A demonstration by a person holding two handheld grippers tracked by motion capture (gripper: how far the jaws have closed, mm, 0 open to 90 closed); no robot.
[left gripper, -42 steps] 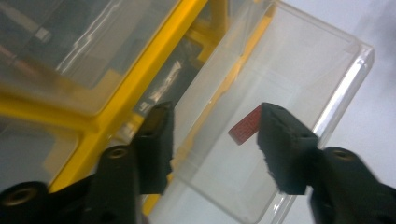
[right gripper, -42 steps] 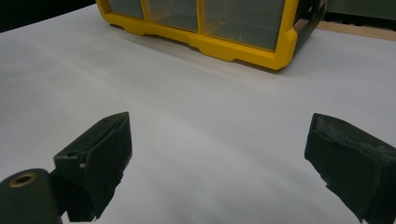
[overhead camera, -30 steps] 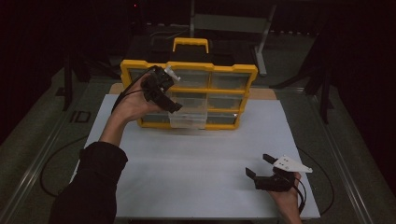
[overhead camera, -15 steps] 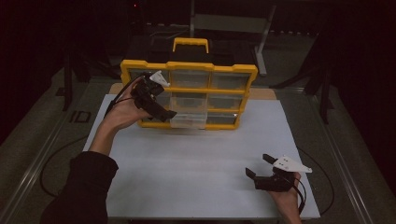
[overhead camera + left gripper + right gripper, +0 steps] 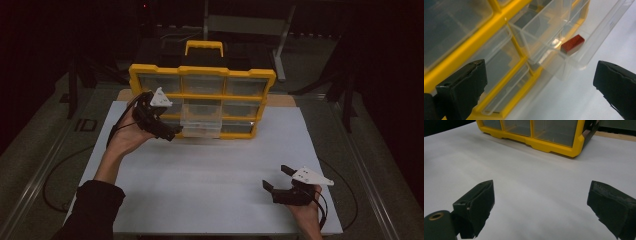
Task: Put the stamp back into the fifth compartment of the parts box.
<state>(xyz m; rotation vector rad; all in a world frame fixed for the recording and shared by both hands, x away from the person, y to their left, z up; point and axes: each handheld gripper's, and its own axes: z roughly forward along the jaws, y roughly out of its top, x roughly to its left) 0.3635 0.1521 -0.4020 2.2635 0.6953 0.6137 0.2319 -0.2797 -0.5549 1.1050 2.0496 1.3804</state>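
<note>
A yellow organizer [image 5: 202, 75] with clear drawers stands at the back of the white table [image 5: 210, 175]. Its bottom middle drawer [image 5: 201, 124] is pulled out. In the left gripper view a small red block [image 5: 572, 44] lies inside that clear drawer [image 5: 584, 50]. My left gripper [image 5: 165, 125] hovers just left of the drawer front, jaws wide open and nothing between them [image 5: 541, 75]. My right gripper [image 5: 276, 178] rests low at the table's front right, open and holding nothing [image 5: 541, 197], pointing toward the organizer's corner [image 5: 574, 145].
The organizer carries a yellow handle [image 5: 204, 47] on top, and dark stands and a metal frame sit behind it. Cables trail from both grippers off the table sides. White table surface stretches between the organizer and the right gripper.
My left gripper has drawn back from the organizer's upper drawers, moving left and down toward the person. The right gripper has stayed put.
</note>
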